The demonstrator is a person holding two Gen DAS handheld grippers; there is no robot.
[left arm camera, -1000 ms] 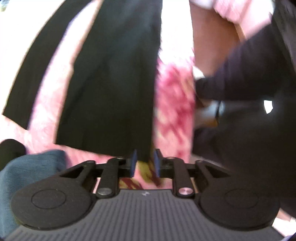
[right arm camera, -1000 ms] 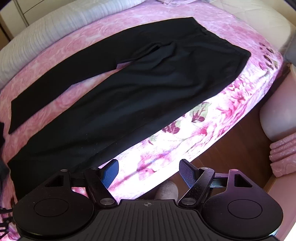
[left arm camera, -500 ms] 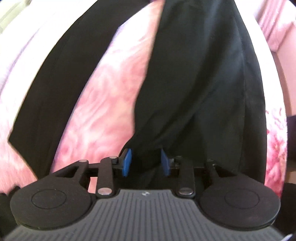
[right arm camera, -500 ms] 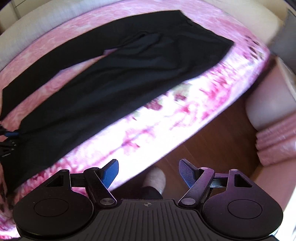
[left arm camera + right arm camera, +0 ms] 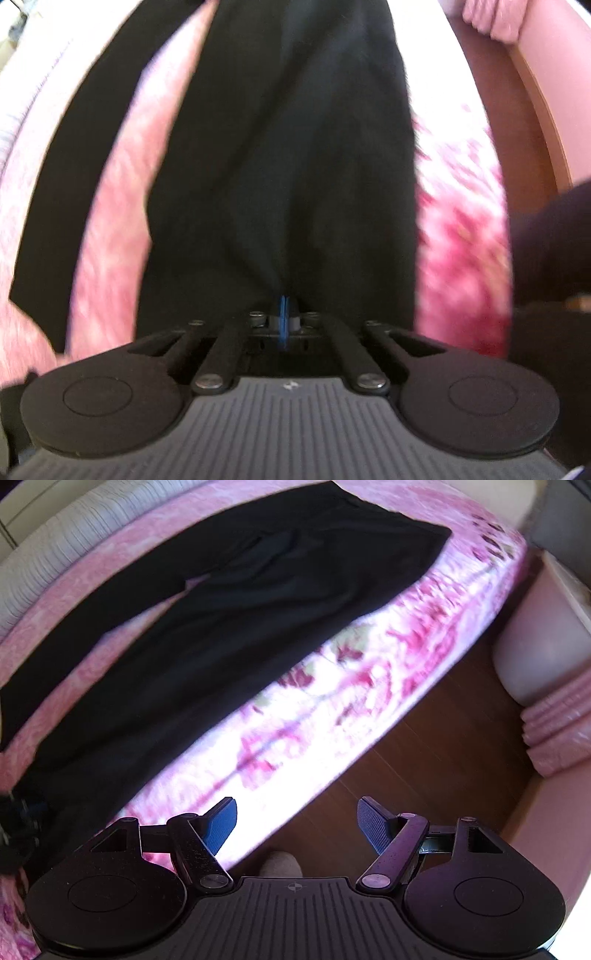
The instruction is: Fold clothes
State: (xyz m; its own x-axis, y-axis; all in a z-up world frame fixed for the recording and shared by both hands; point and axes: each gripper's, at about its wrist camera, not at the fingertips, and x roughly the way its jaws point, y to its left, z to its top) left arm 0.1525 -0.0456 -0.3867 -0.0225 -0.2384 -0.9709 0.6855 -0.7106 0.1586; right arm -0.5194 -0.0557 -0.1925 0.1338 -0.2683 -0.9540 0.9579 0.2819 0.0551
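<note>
On pink bedspread [image 5: 332, 709], black trousers [image 5: 229, 602] flat, left tongs [image 5: 283, 314] pinching hem (blurred), right tongs [image 5: 297, 821] spread.

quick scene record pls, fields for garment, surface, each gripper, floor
garment: black trousers spread flat, legs apart
surface: bed with pink floral cover
left gripper: shut on the hem end of the nearer trouser leg
right gripper: open, holding nothing, off the bed's edge over the floor
floor: brown wood
fold: not yet made
</note>
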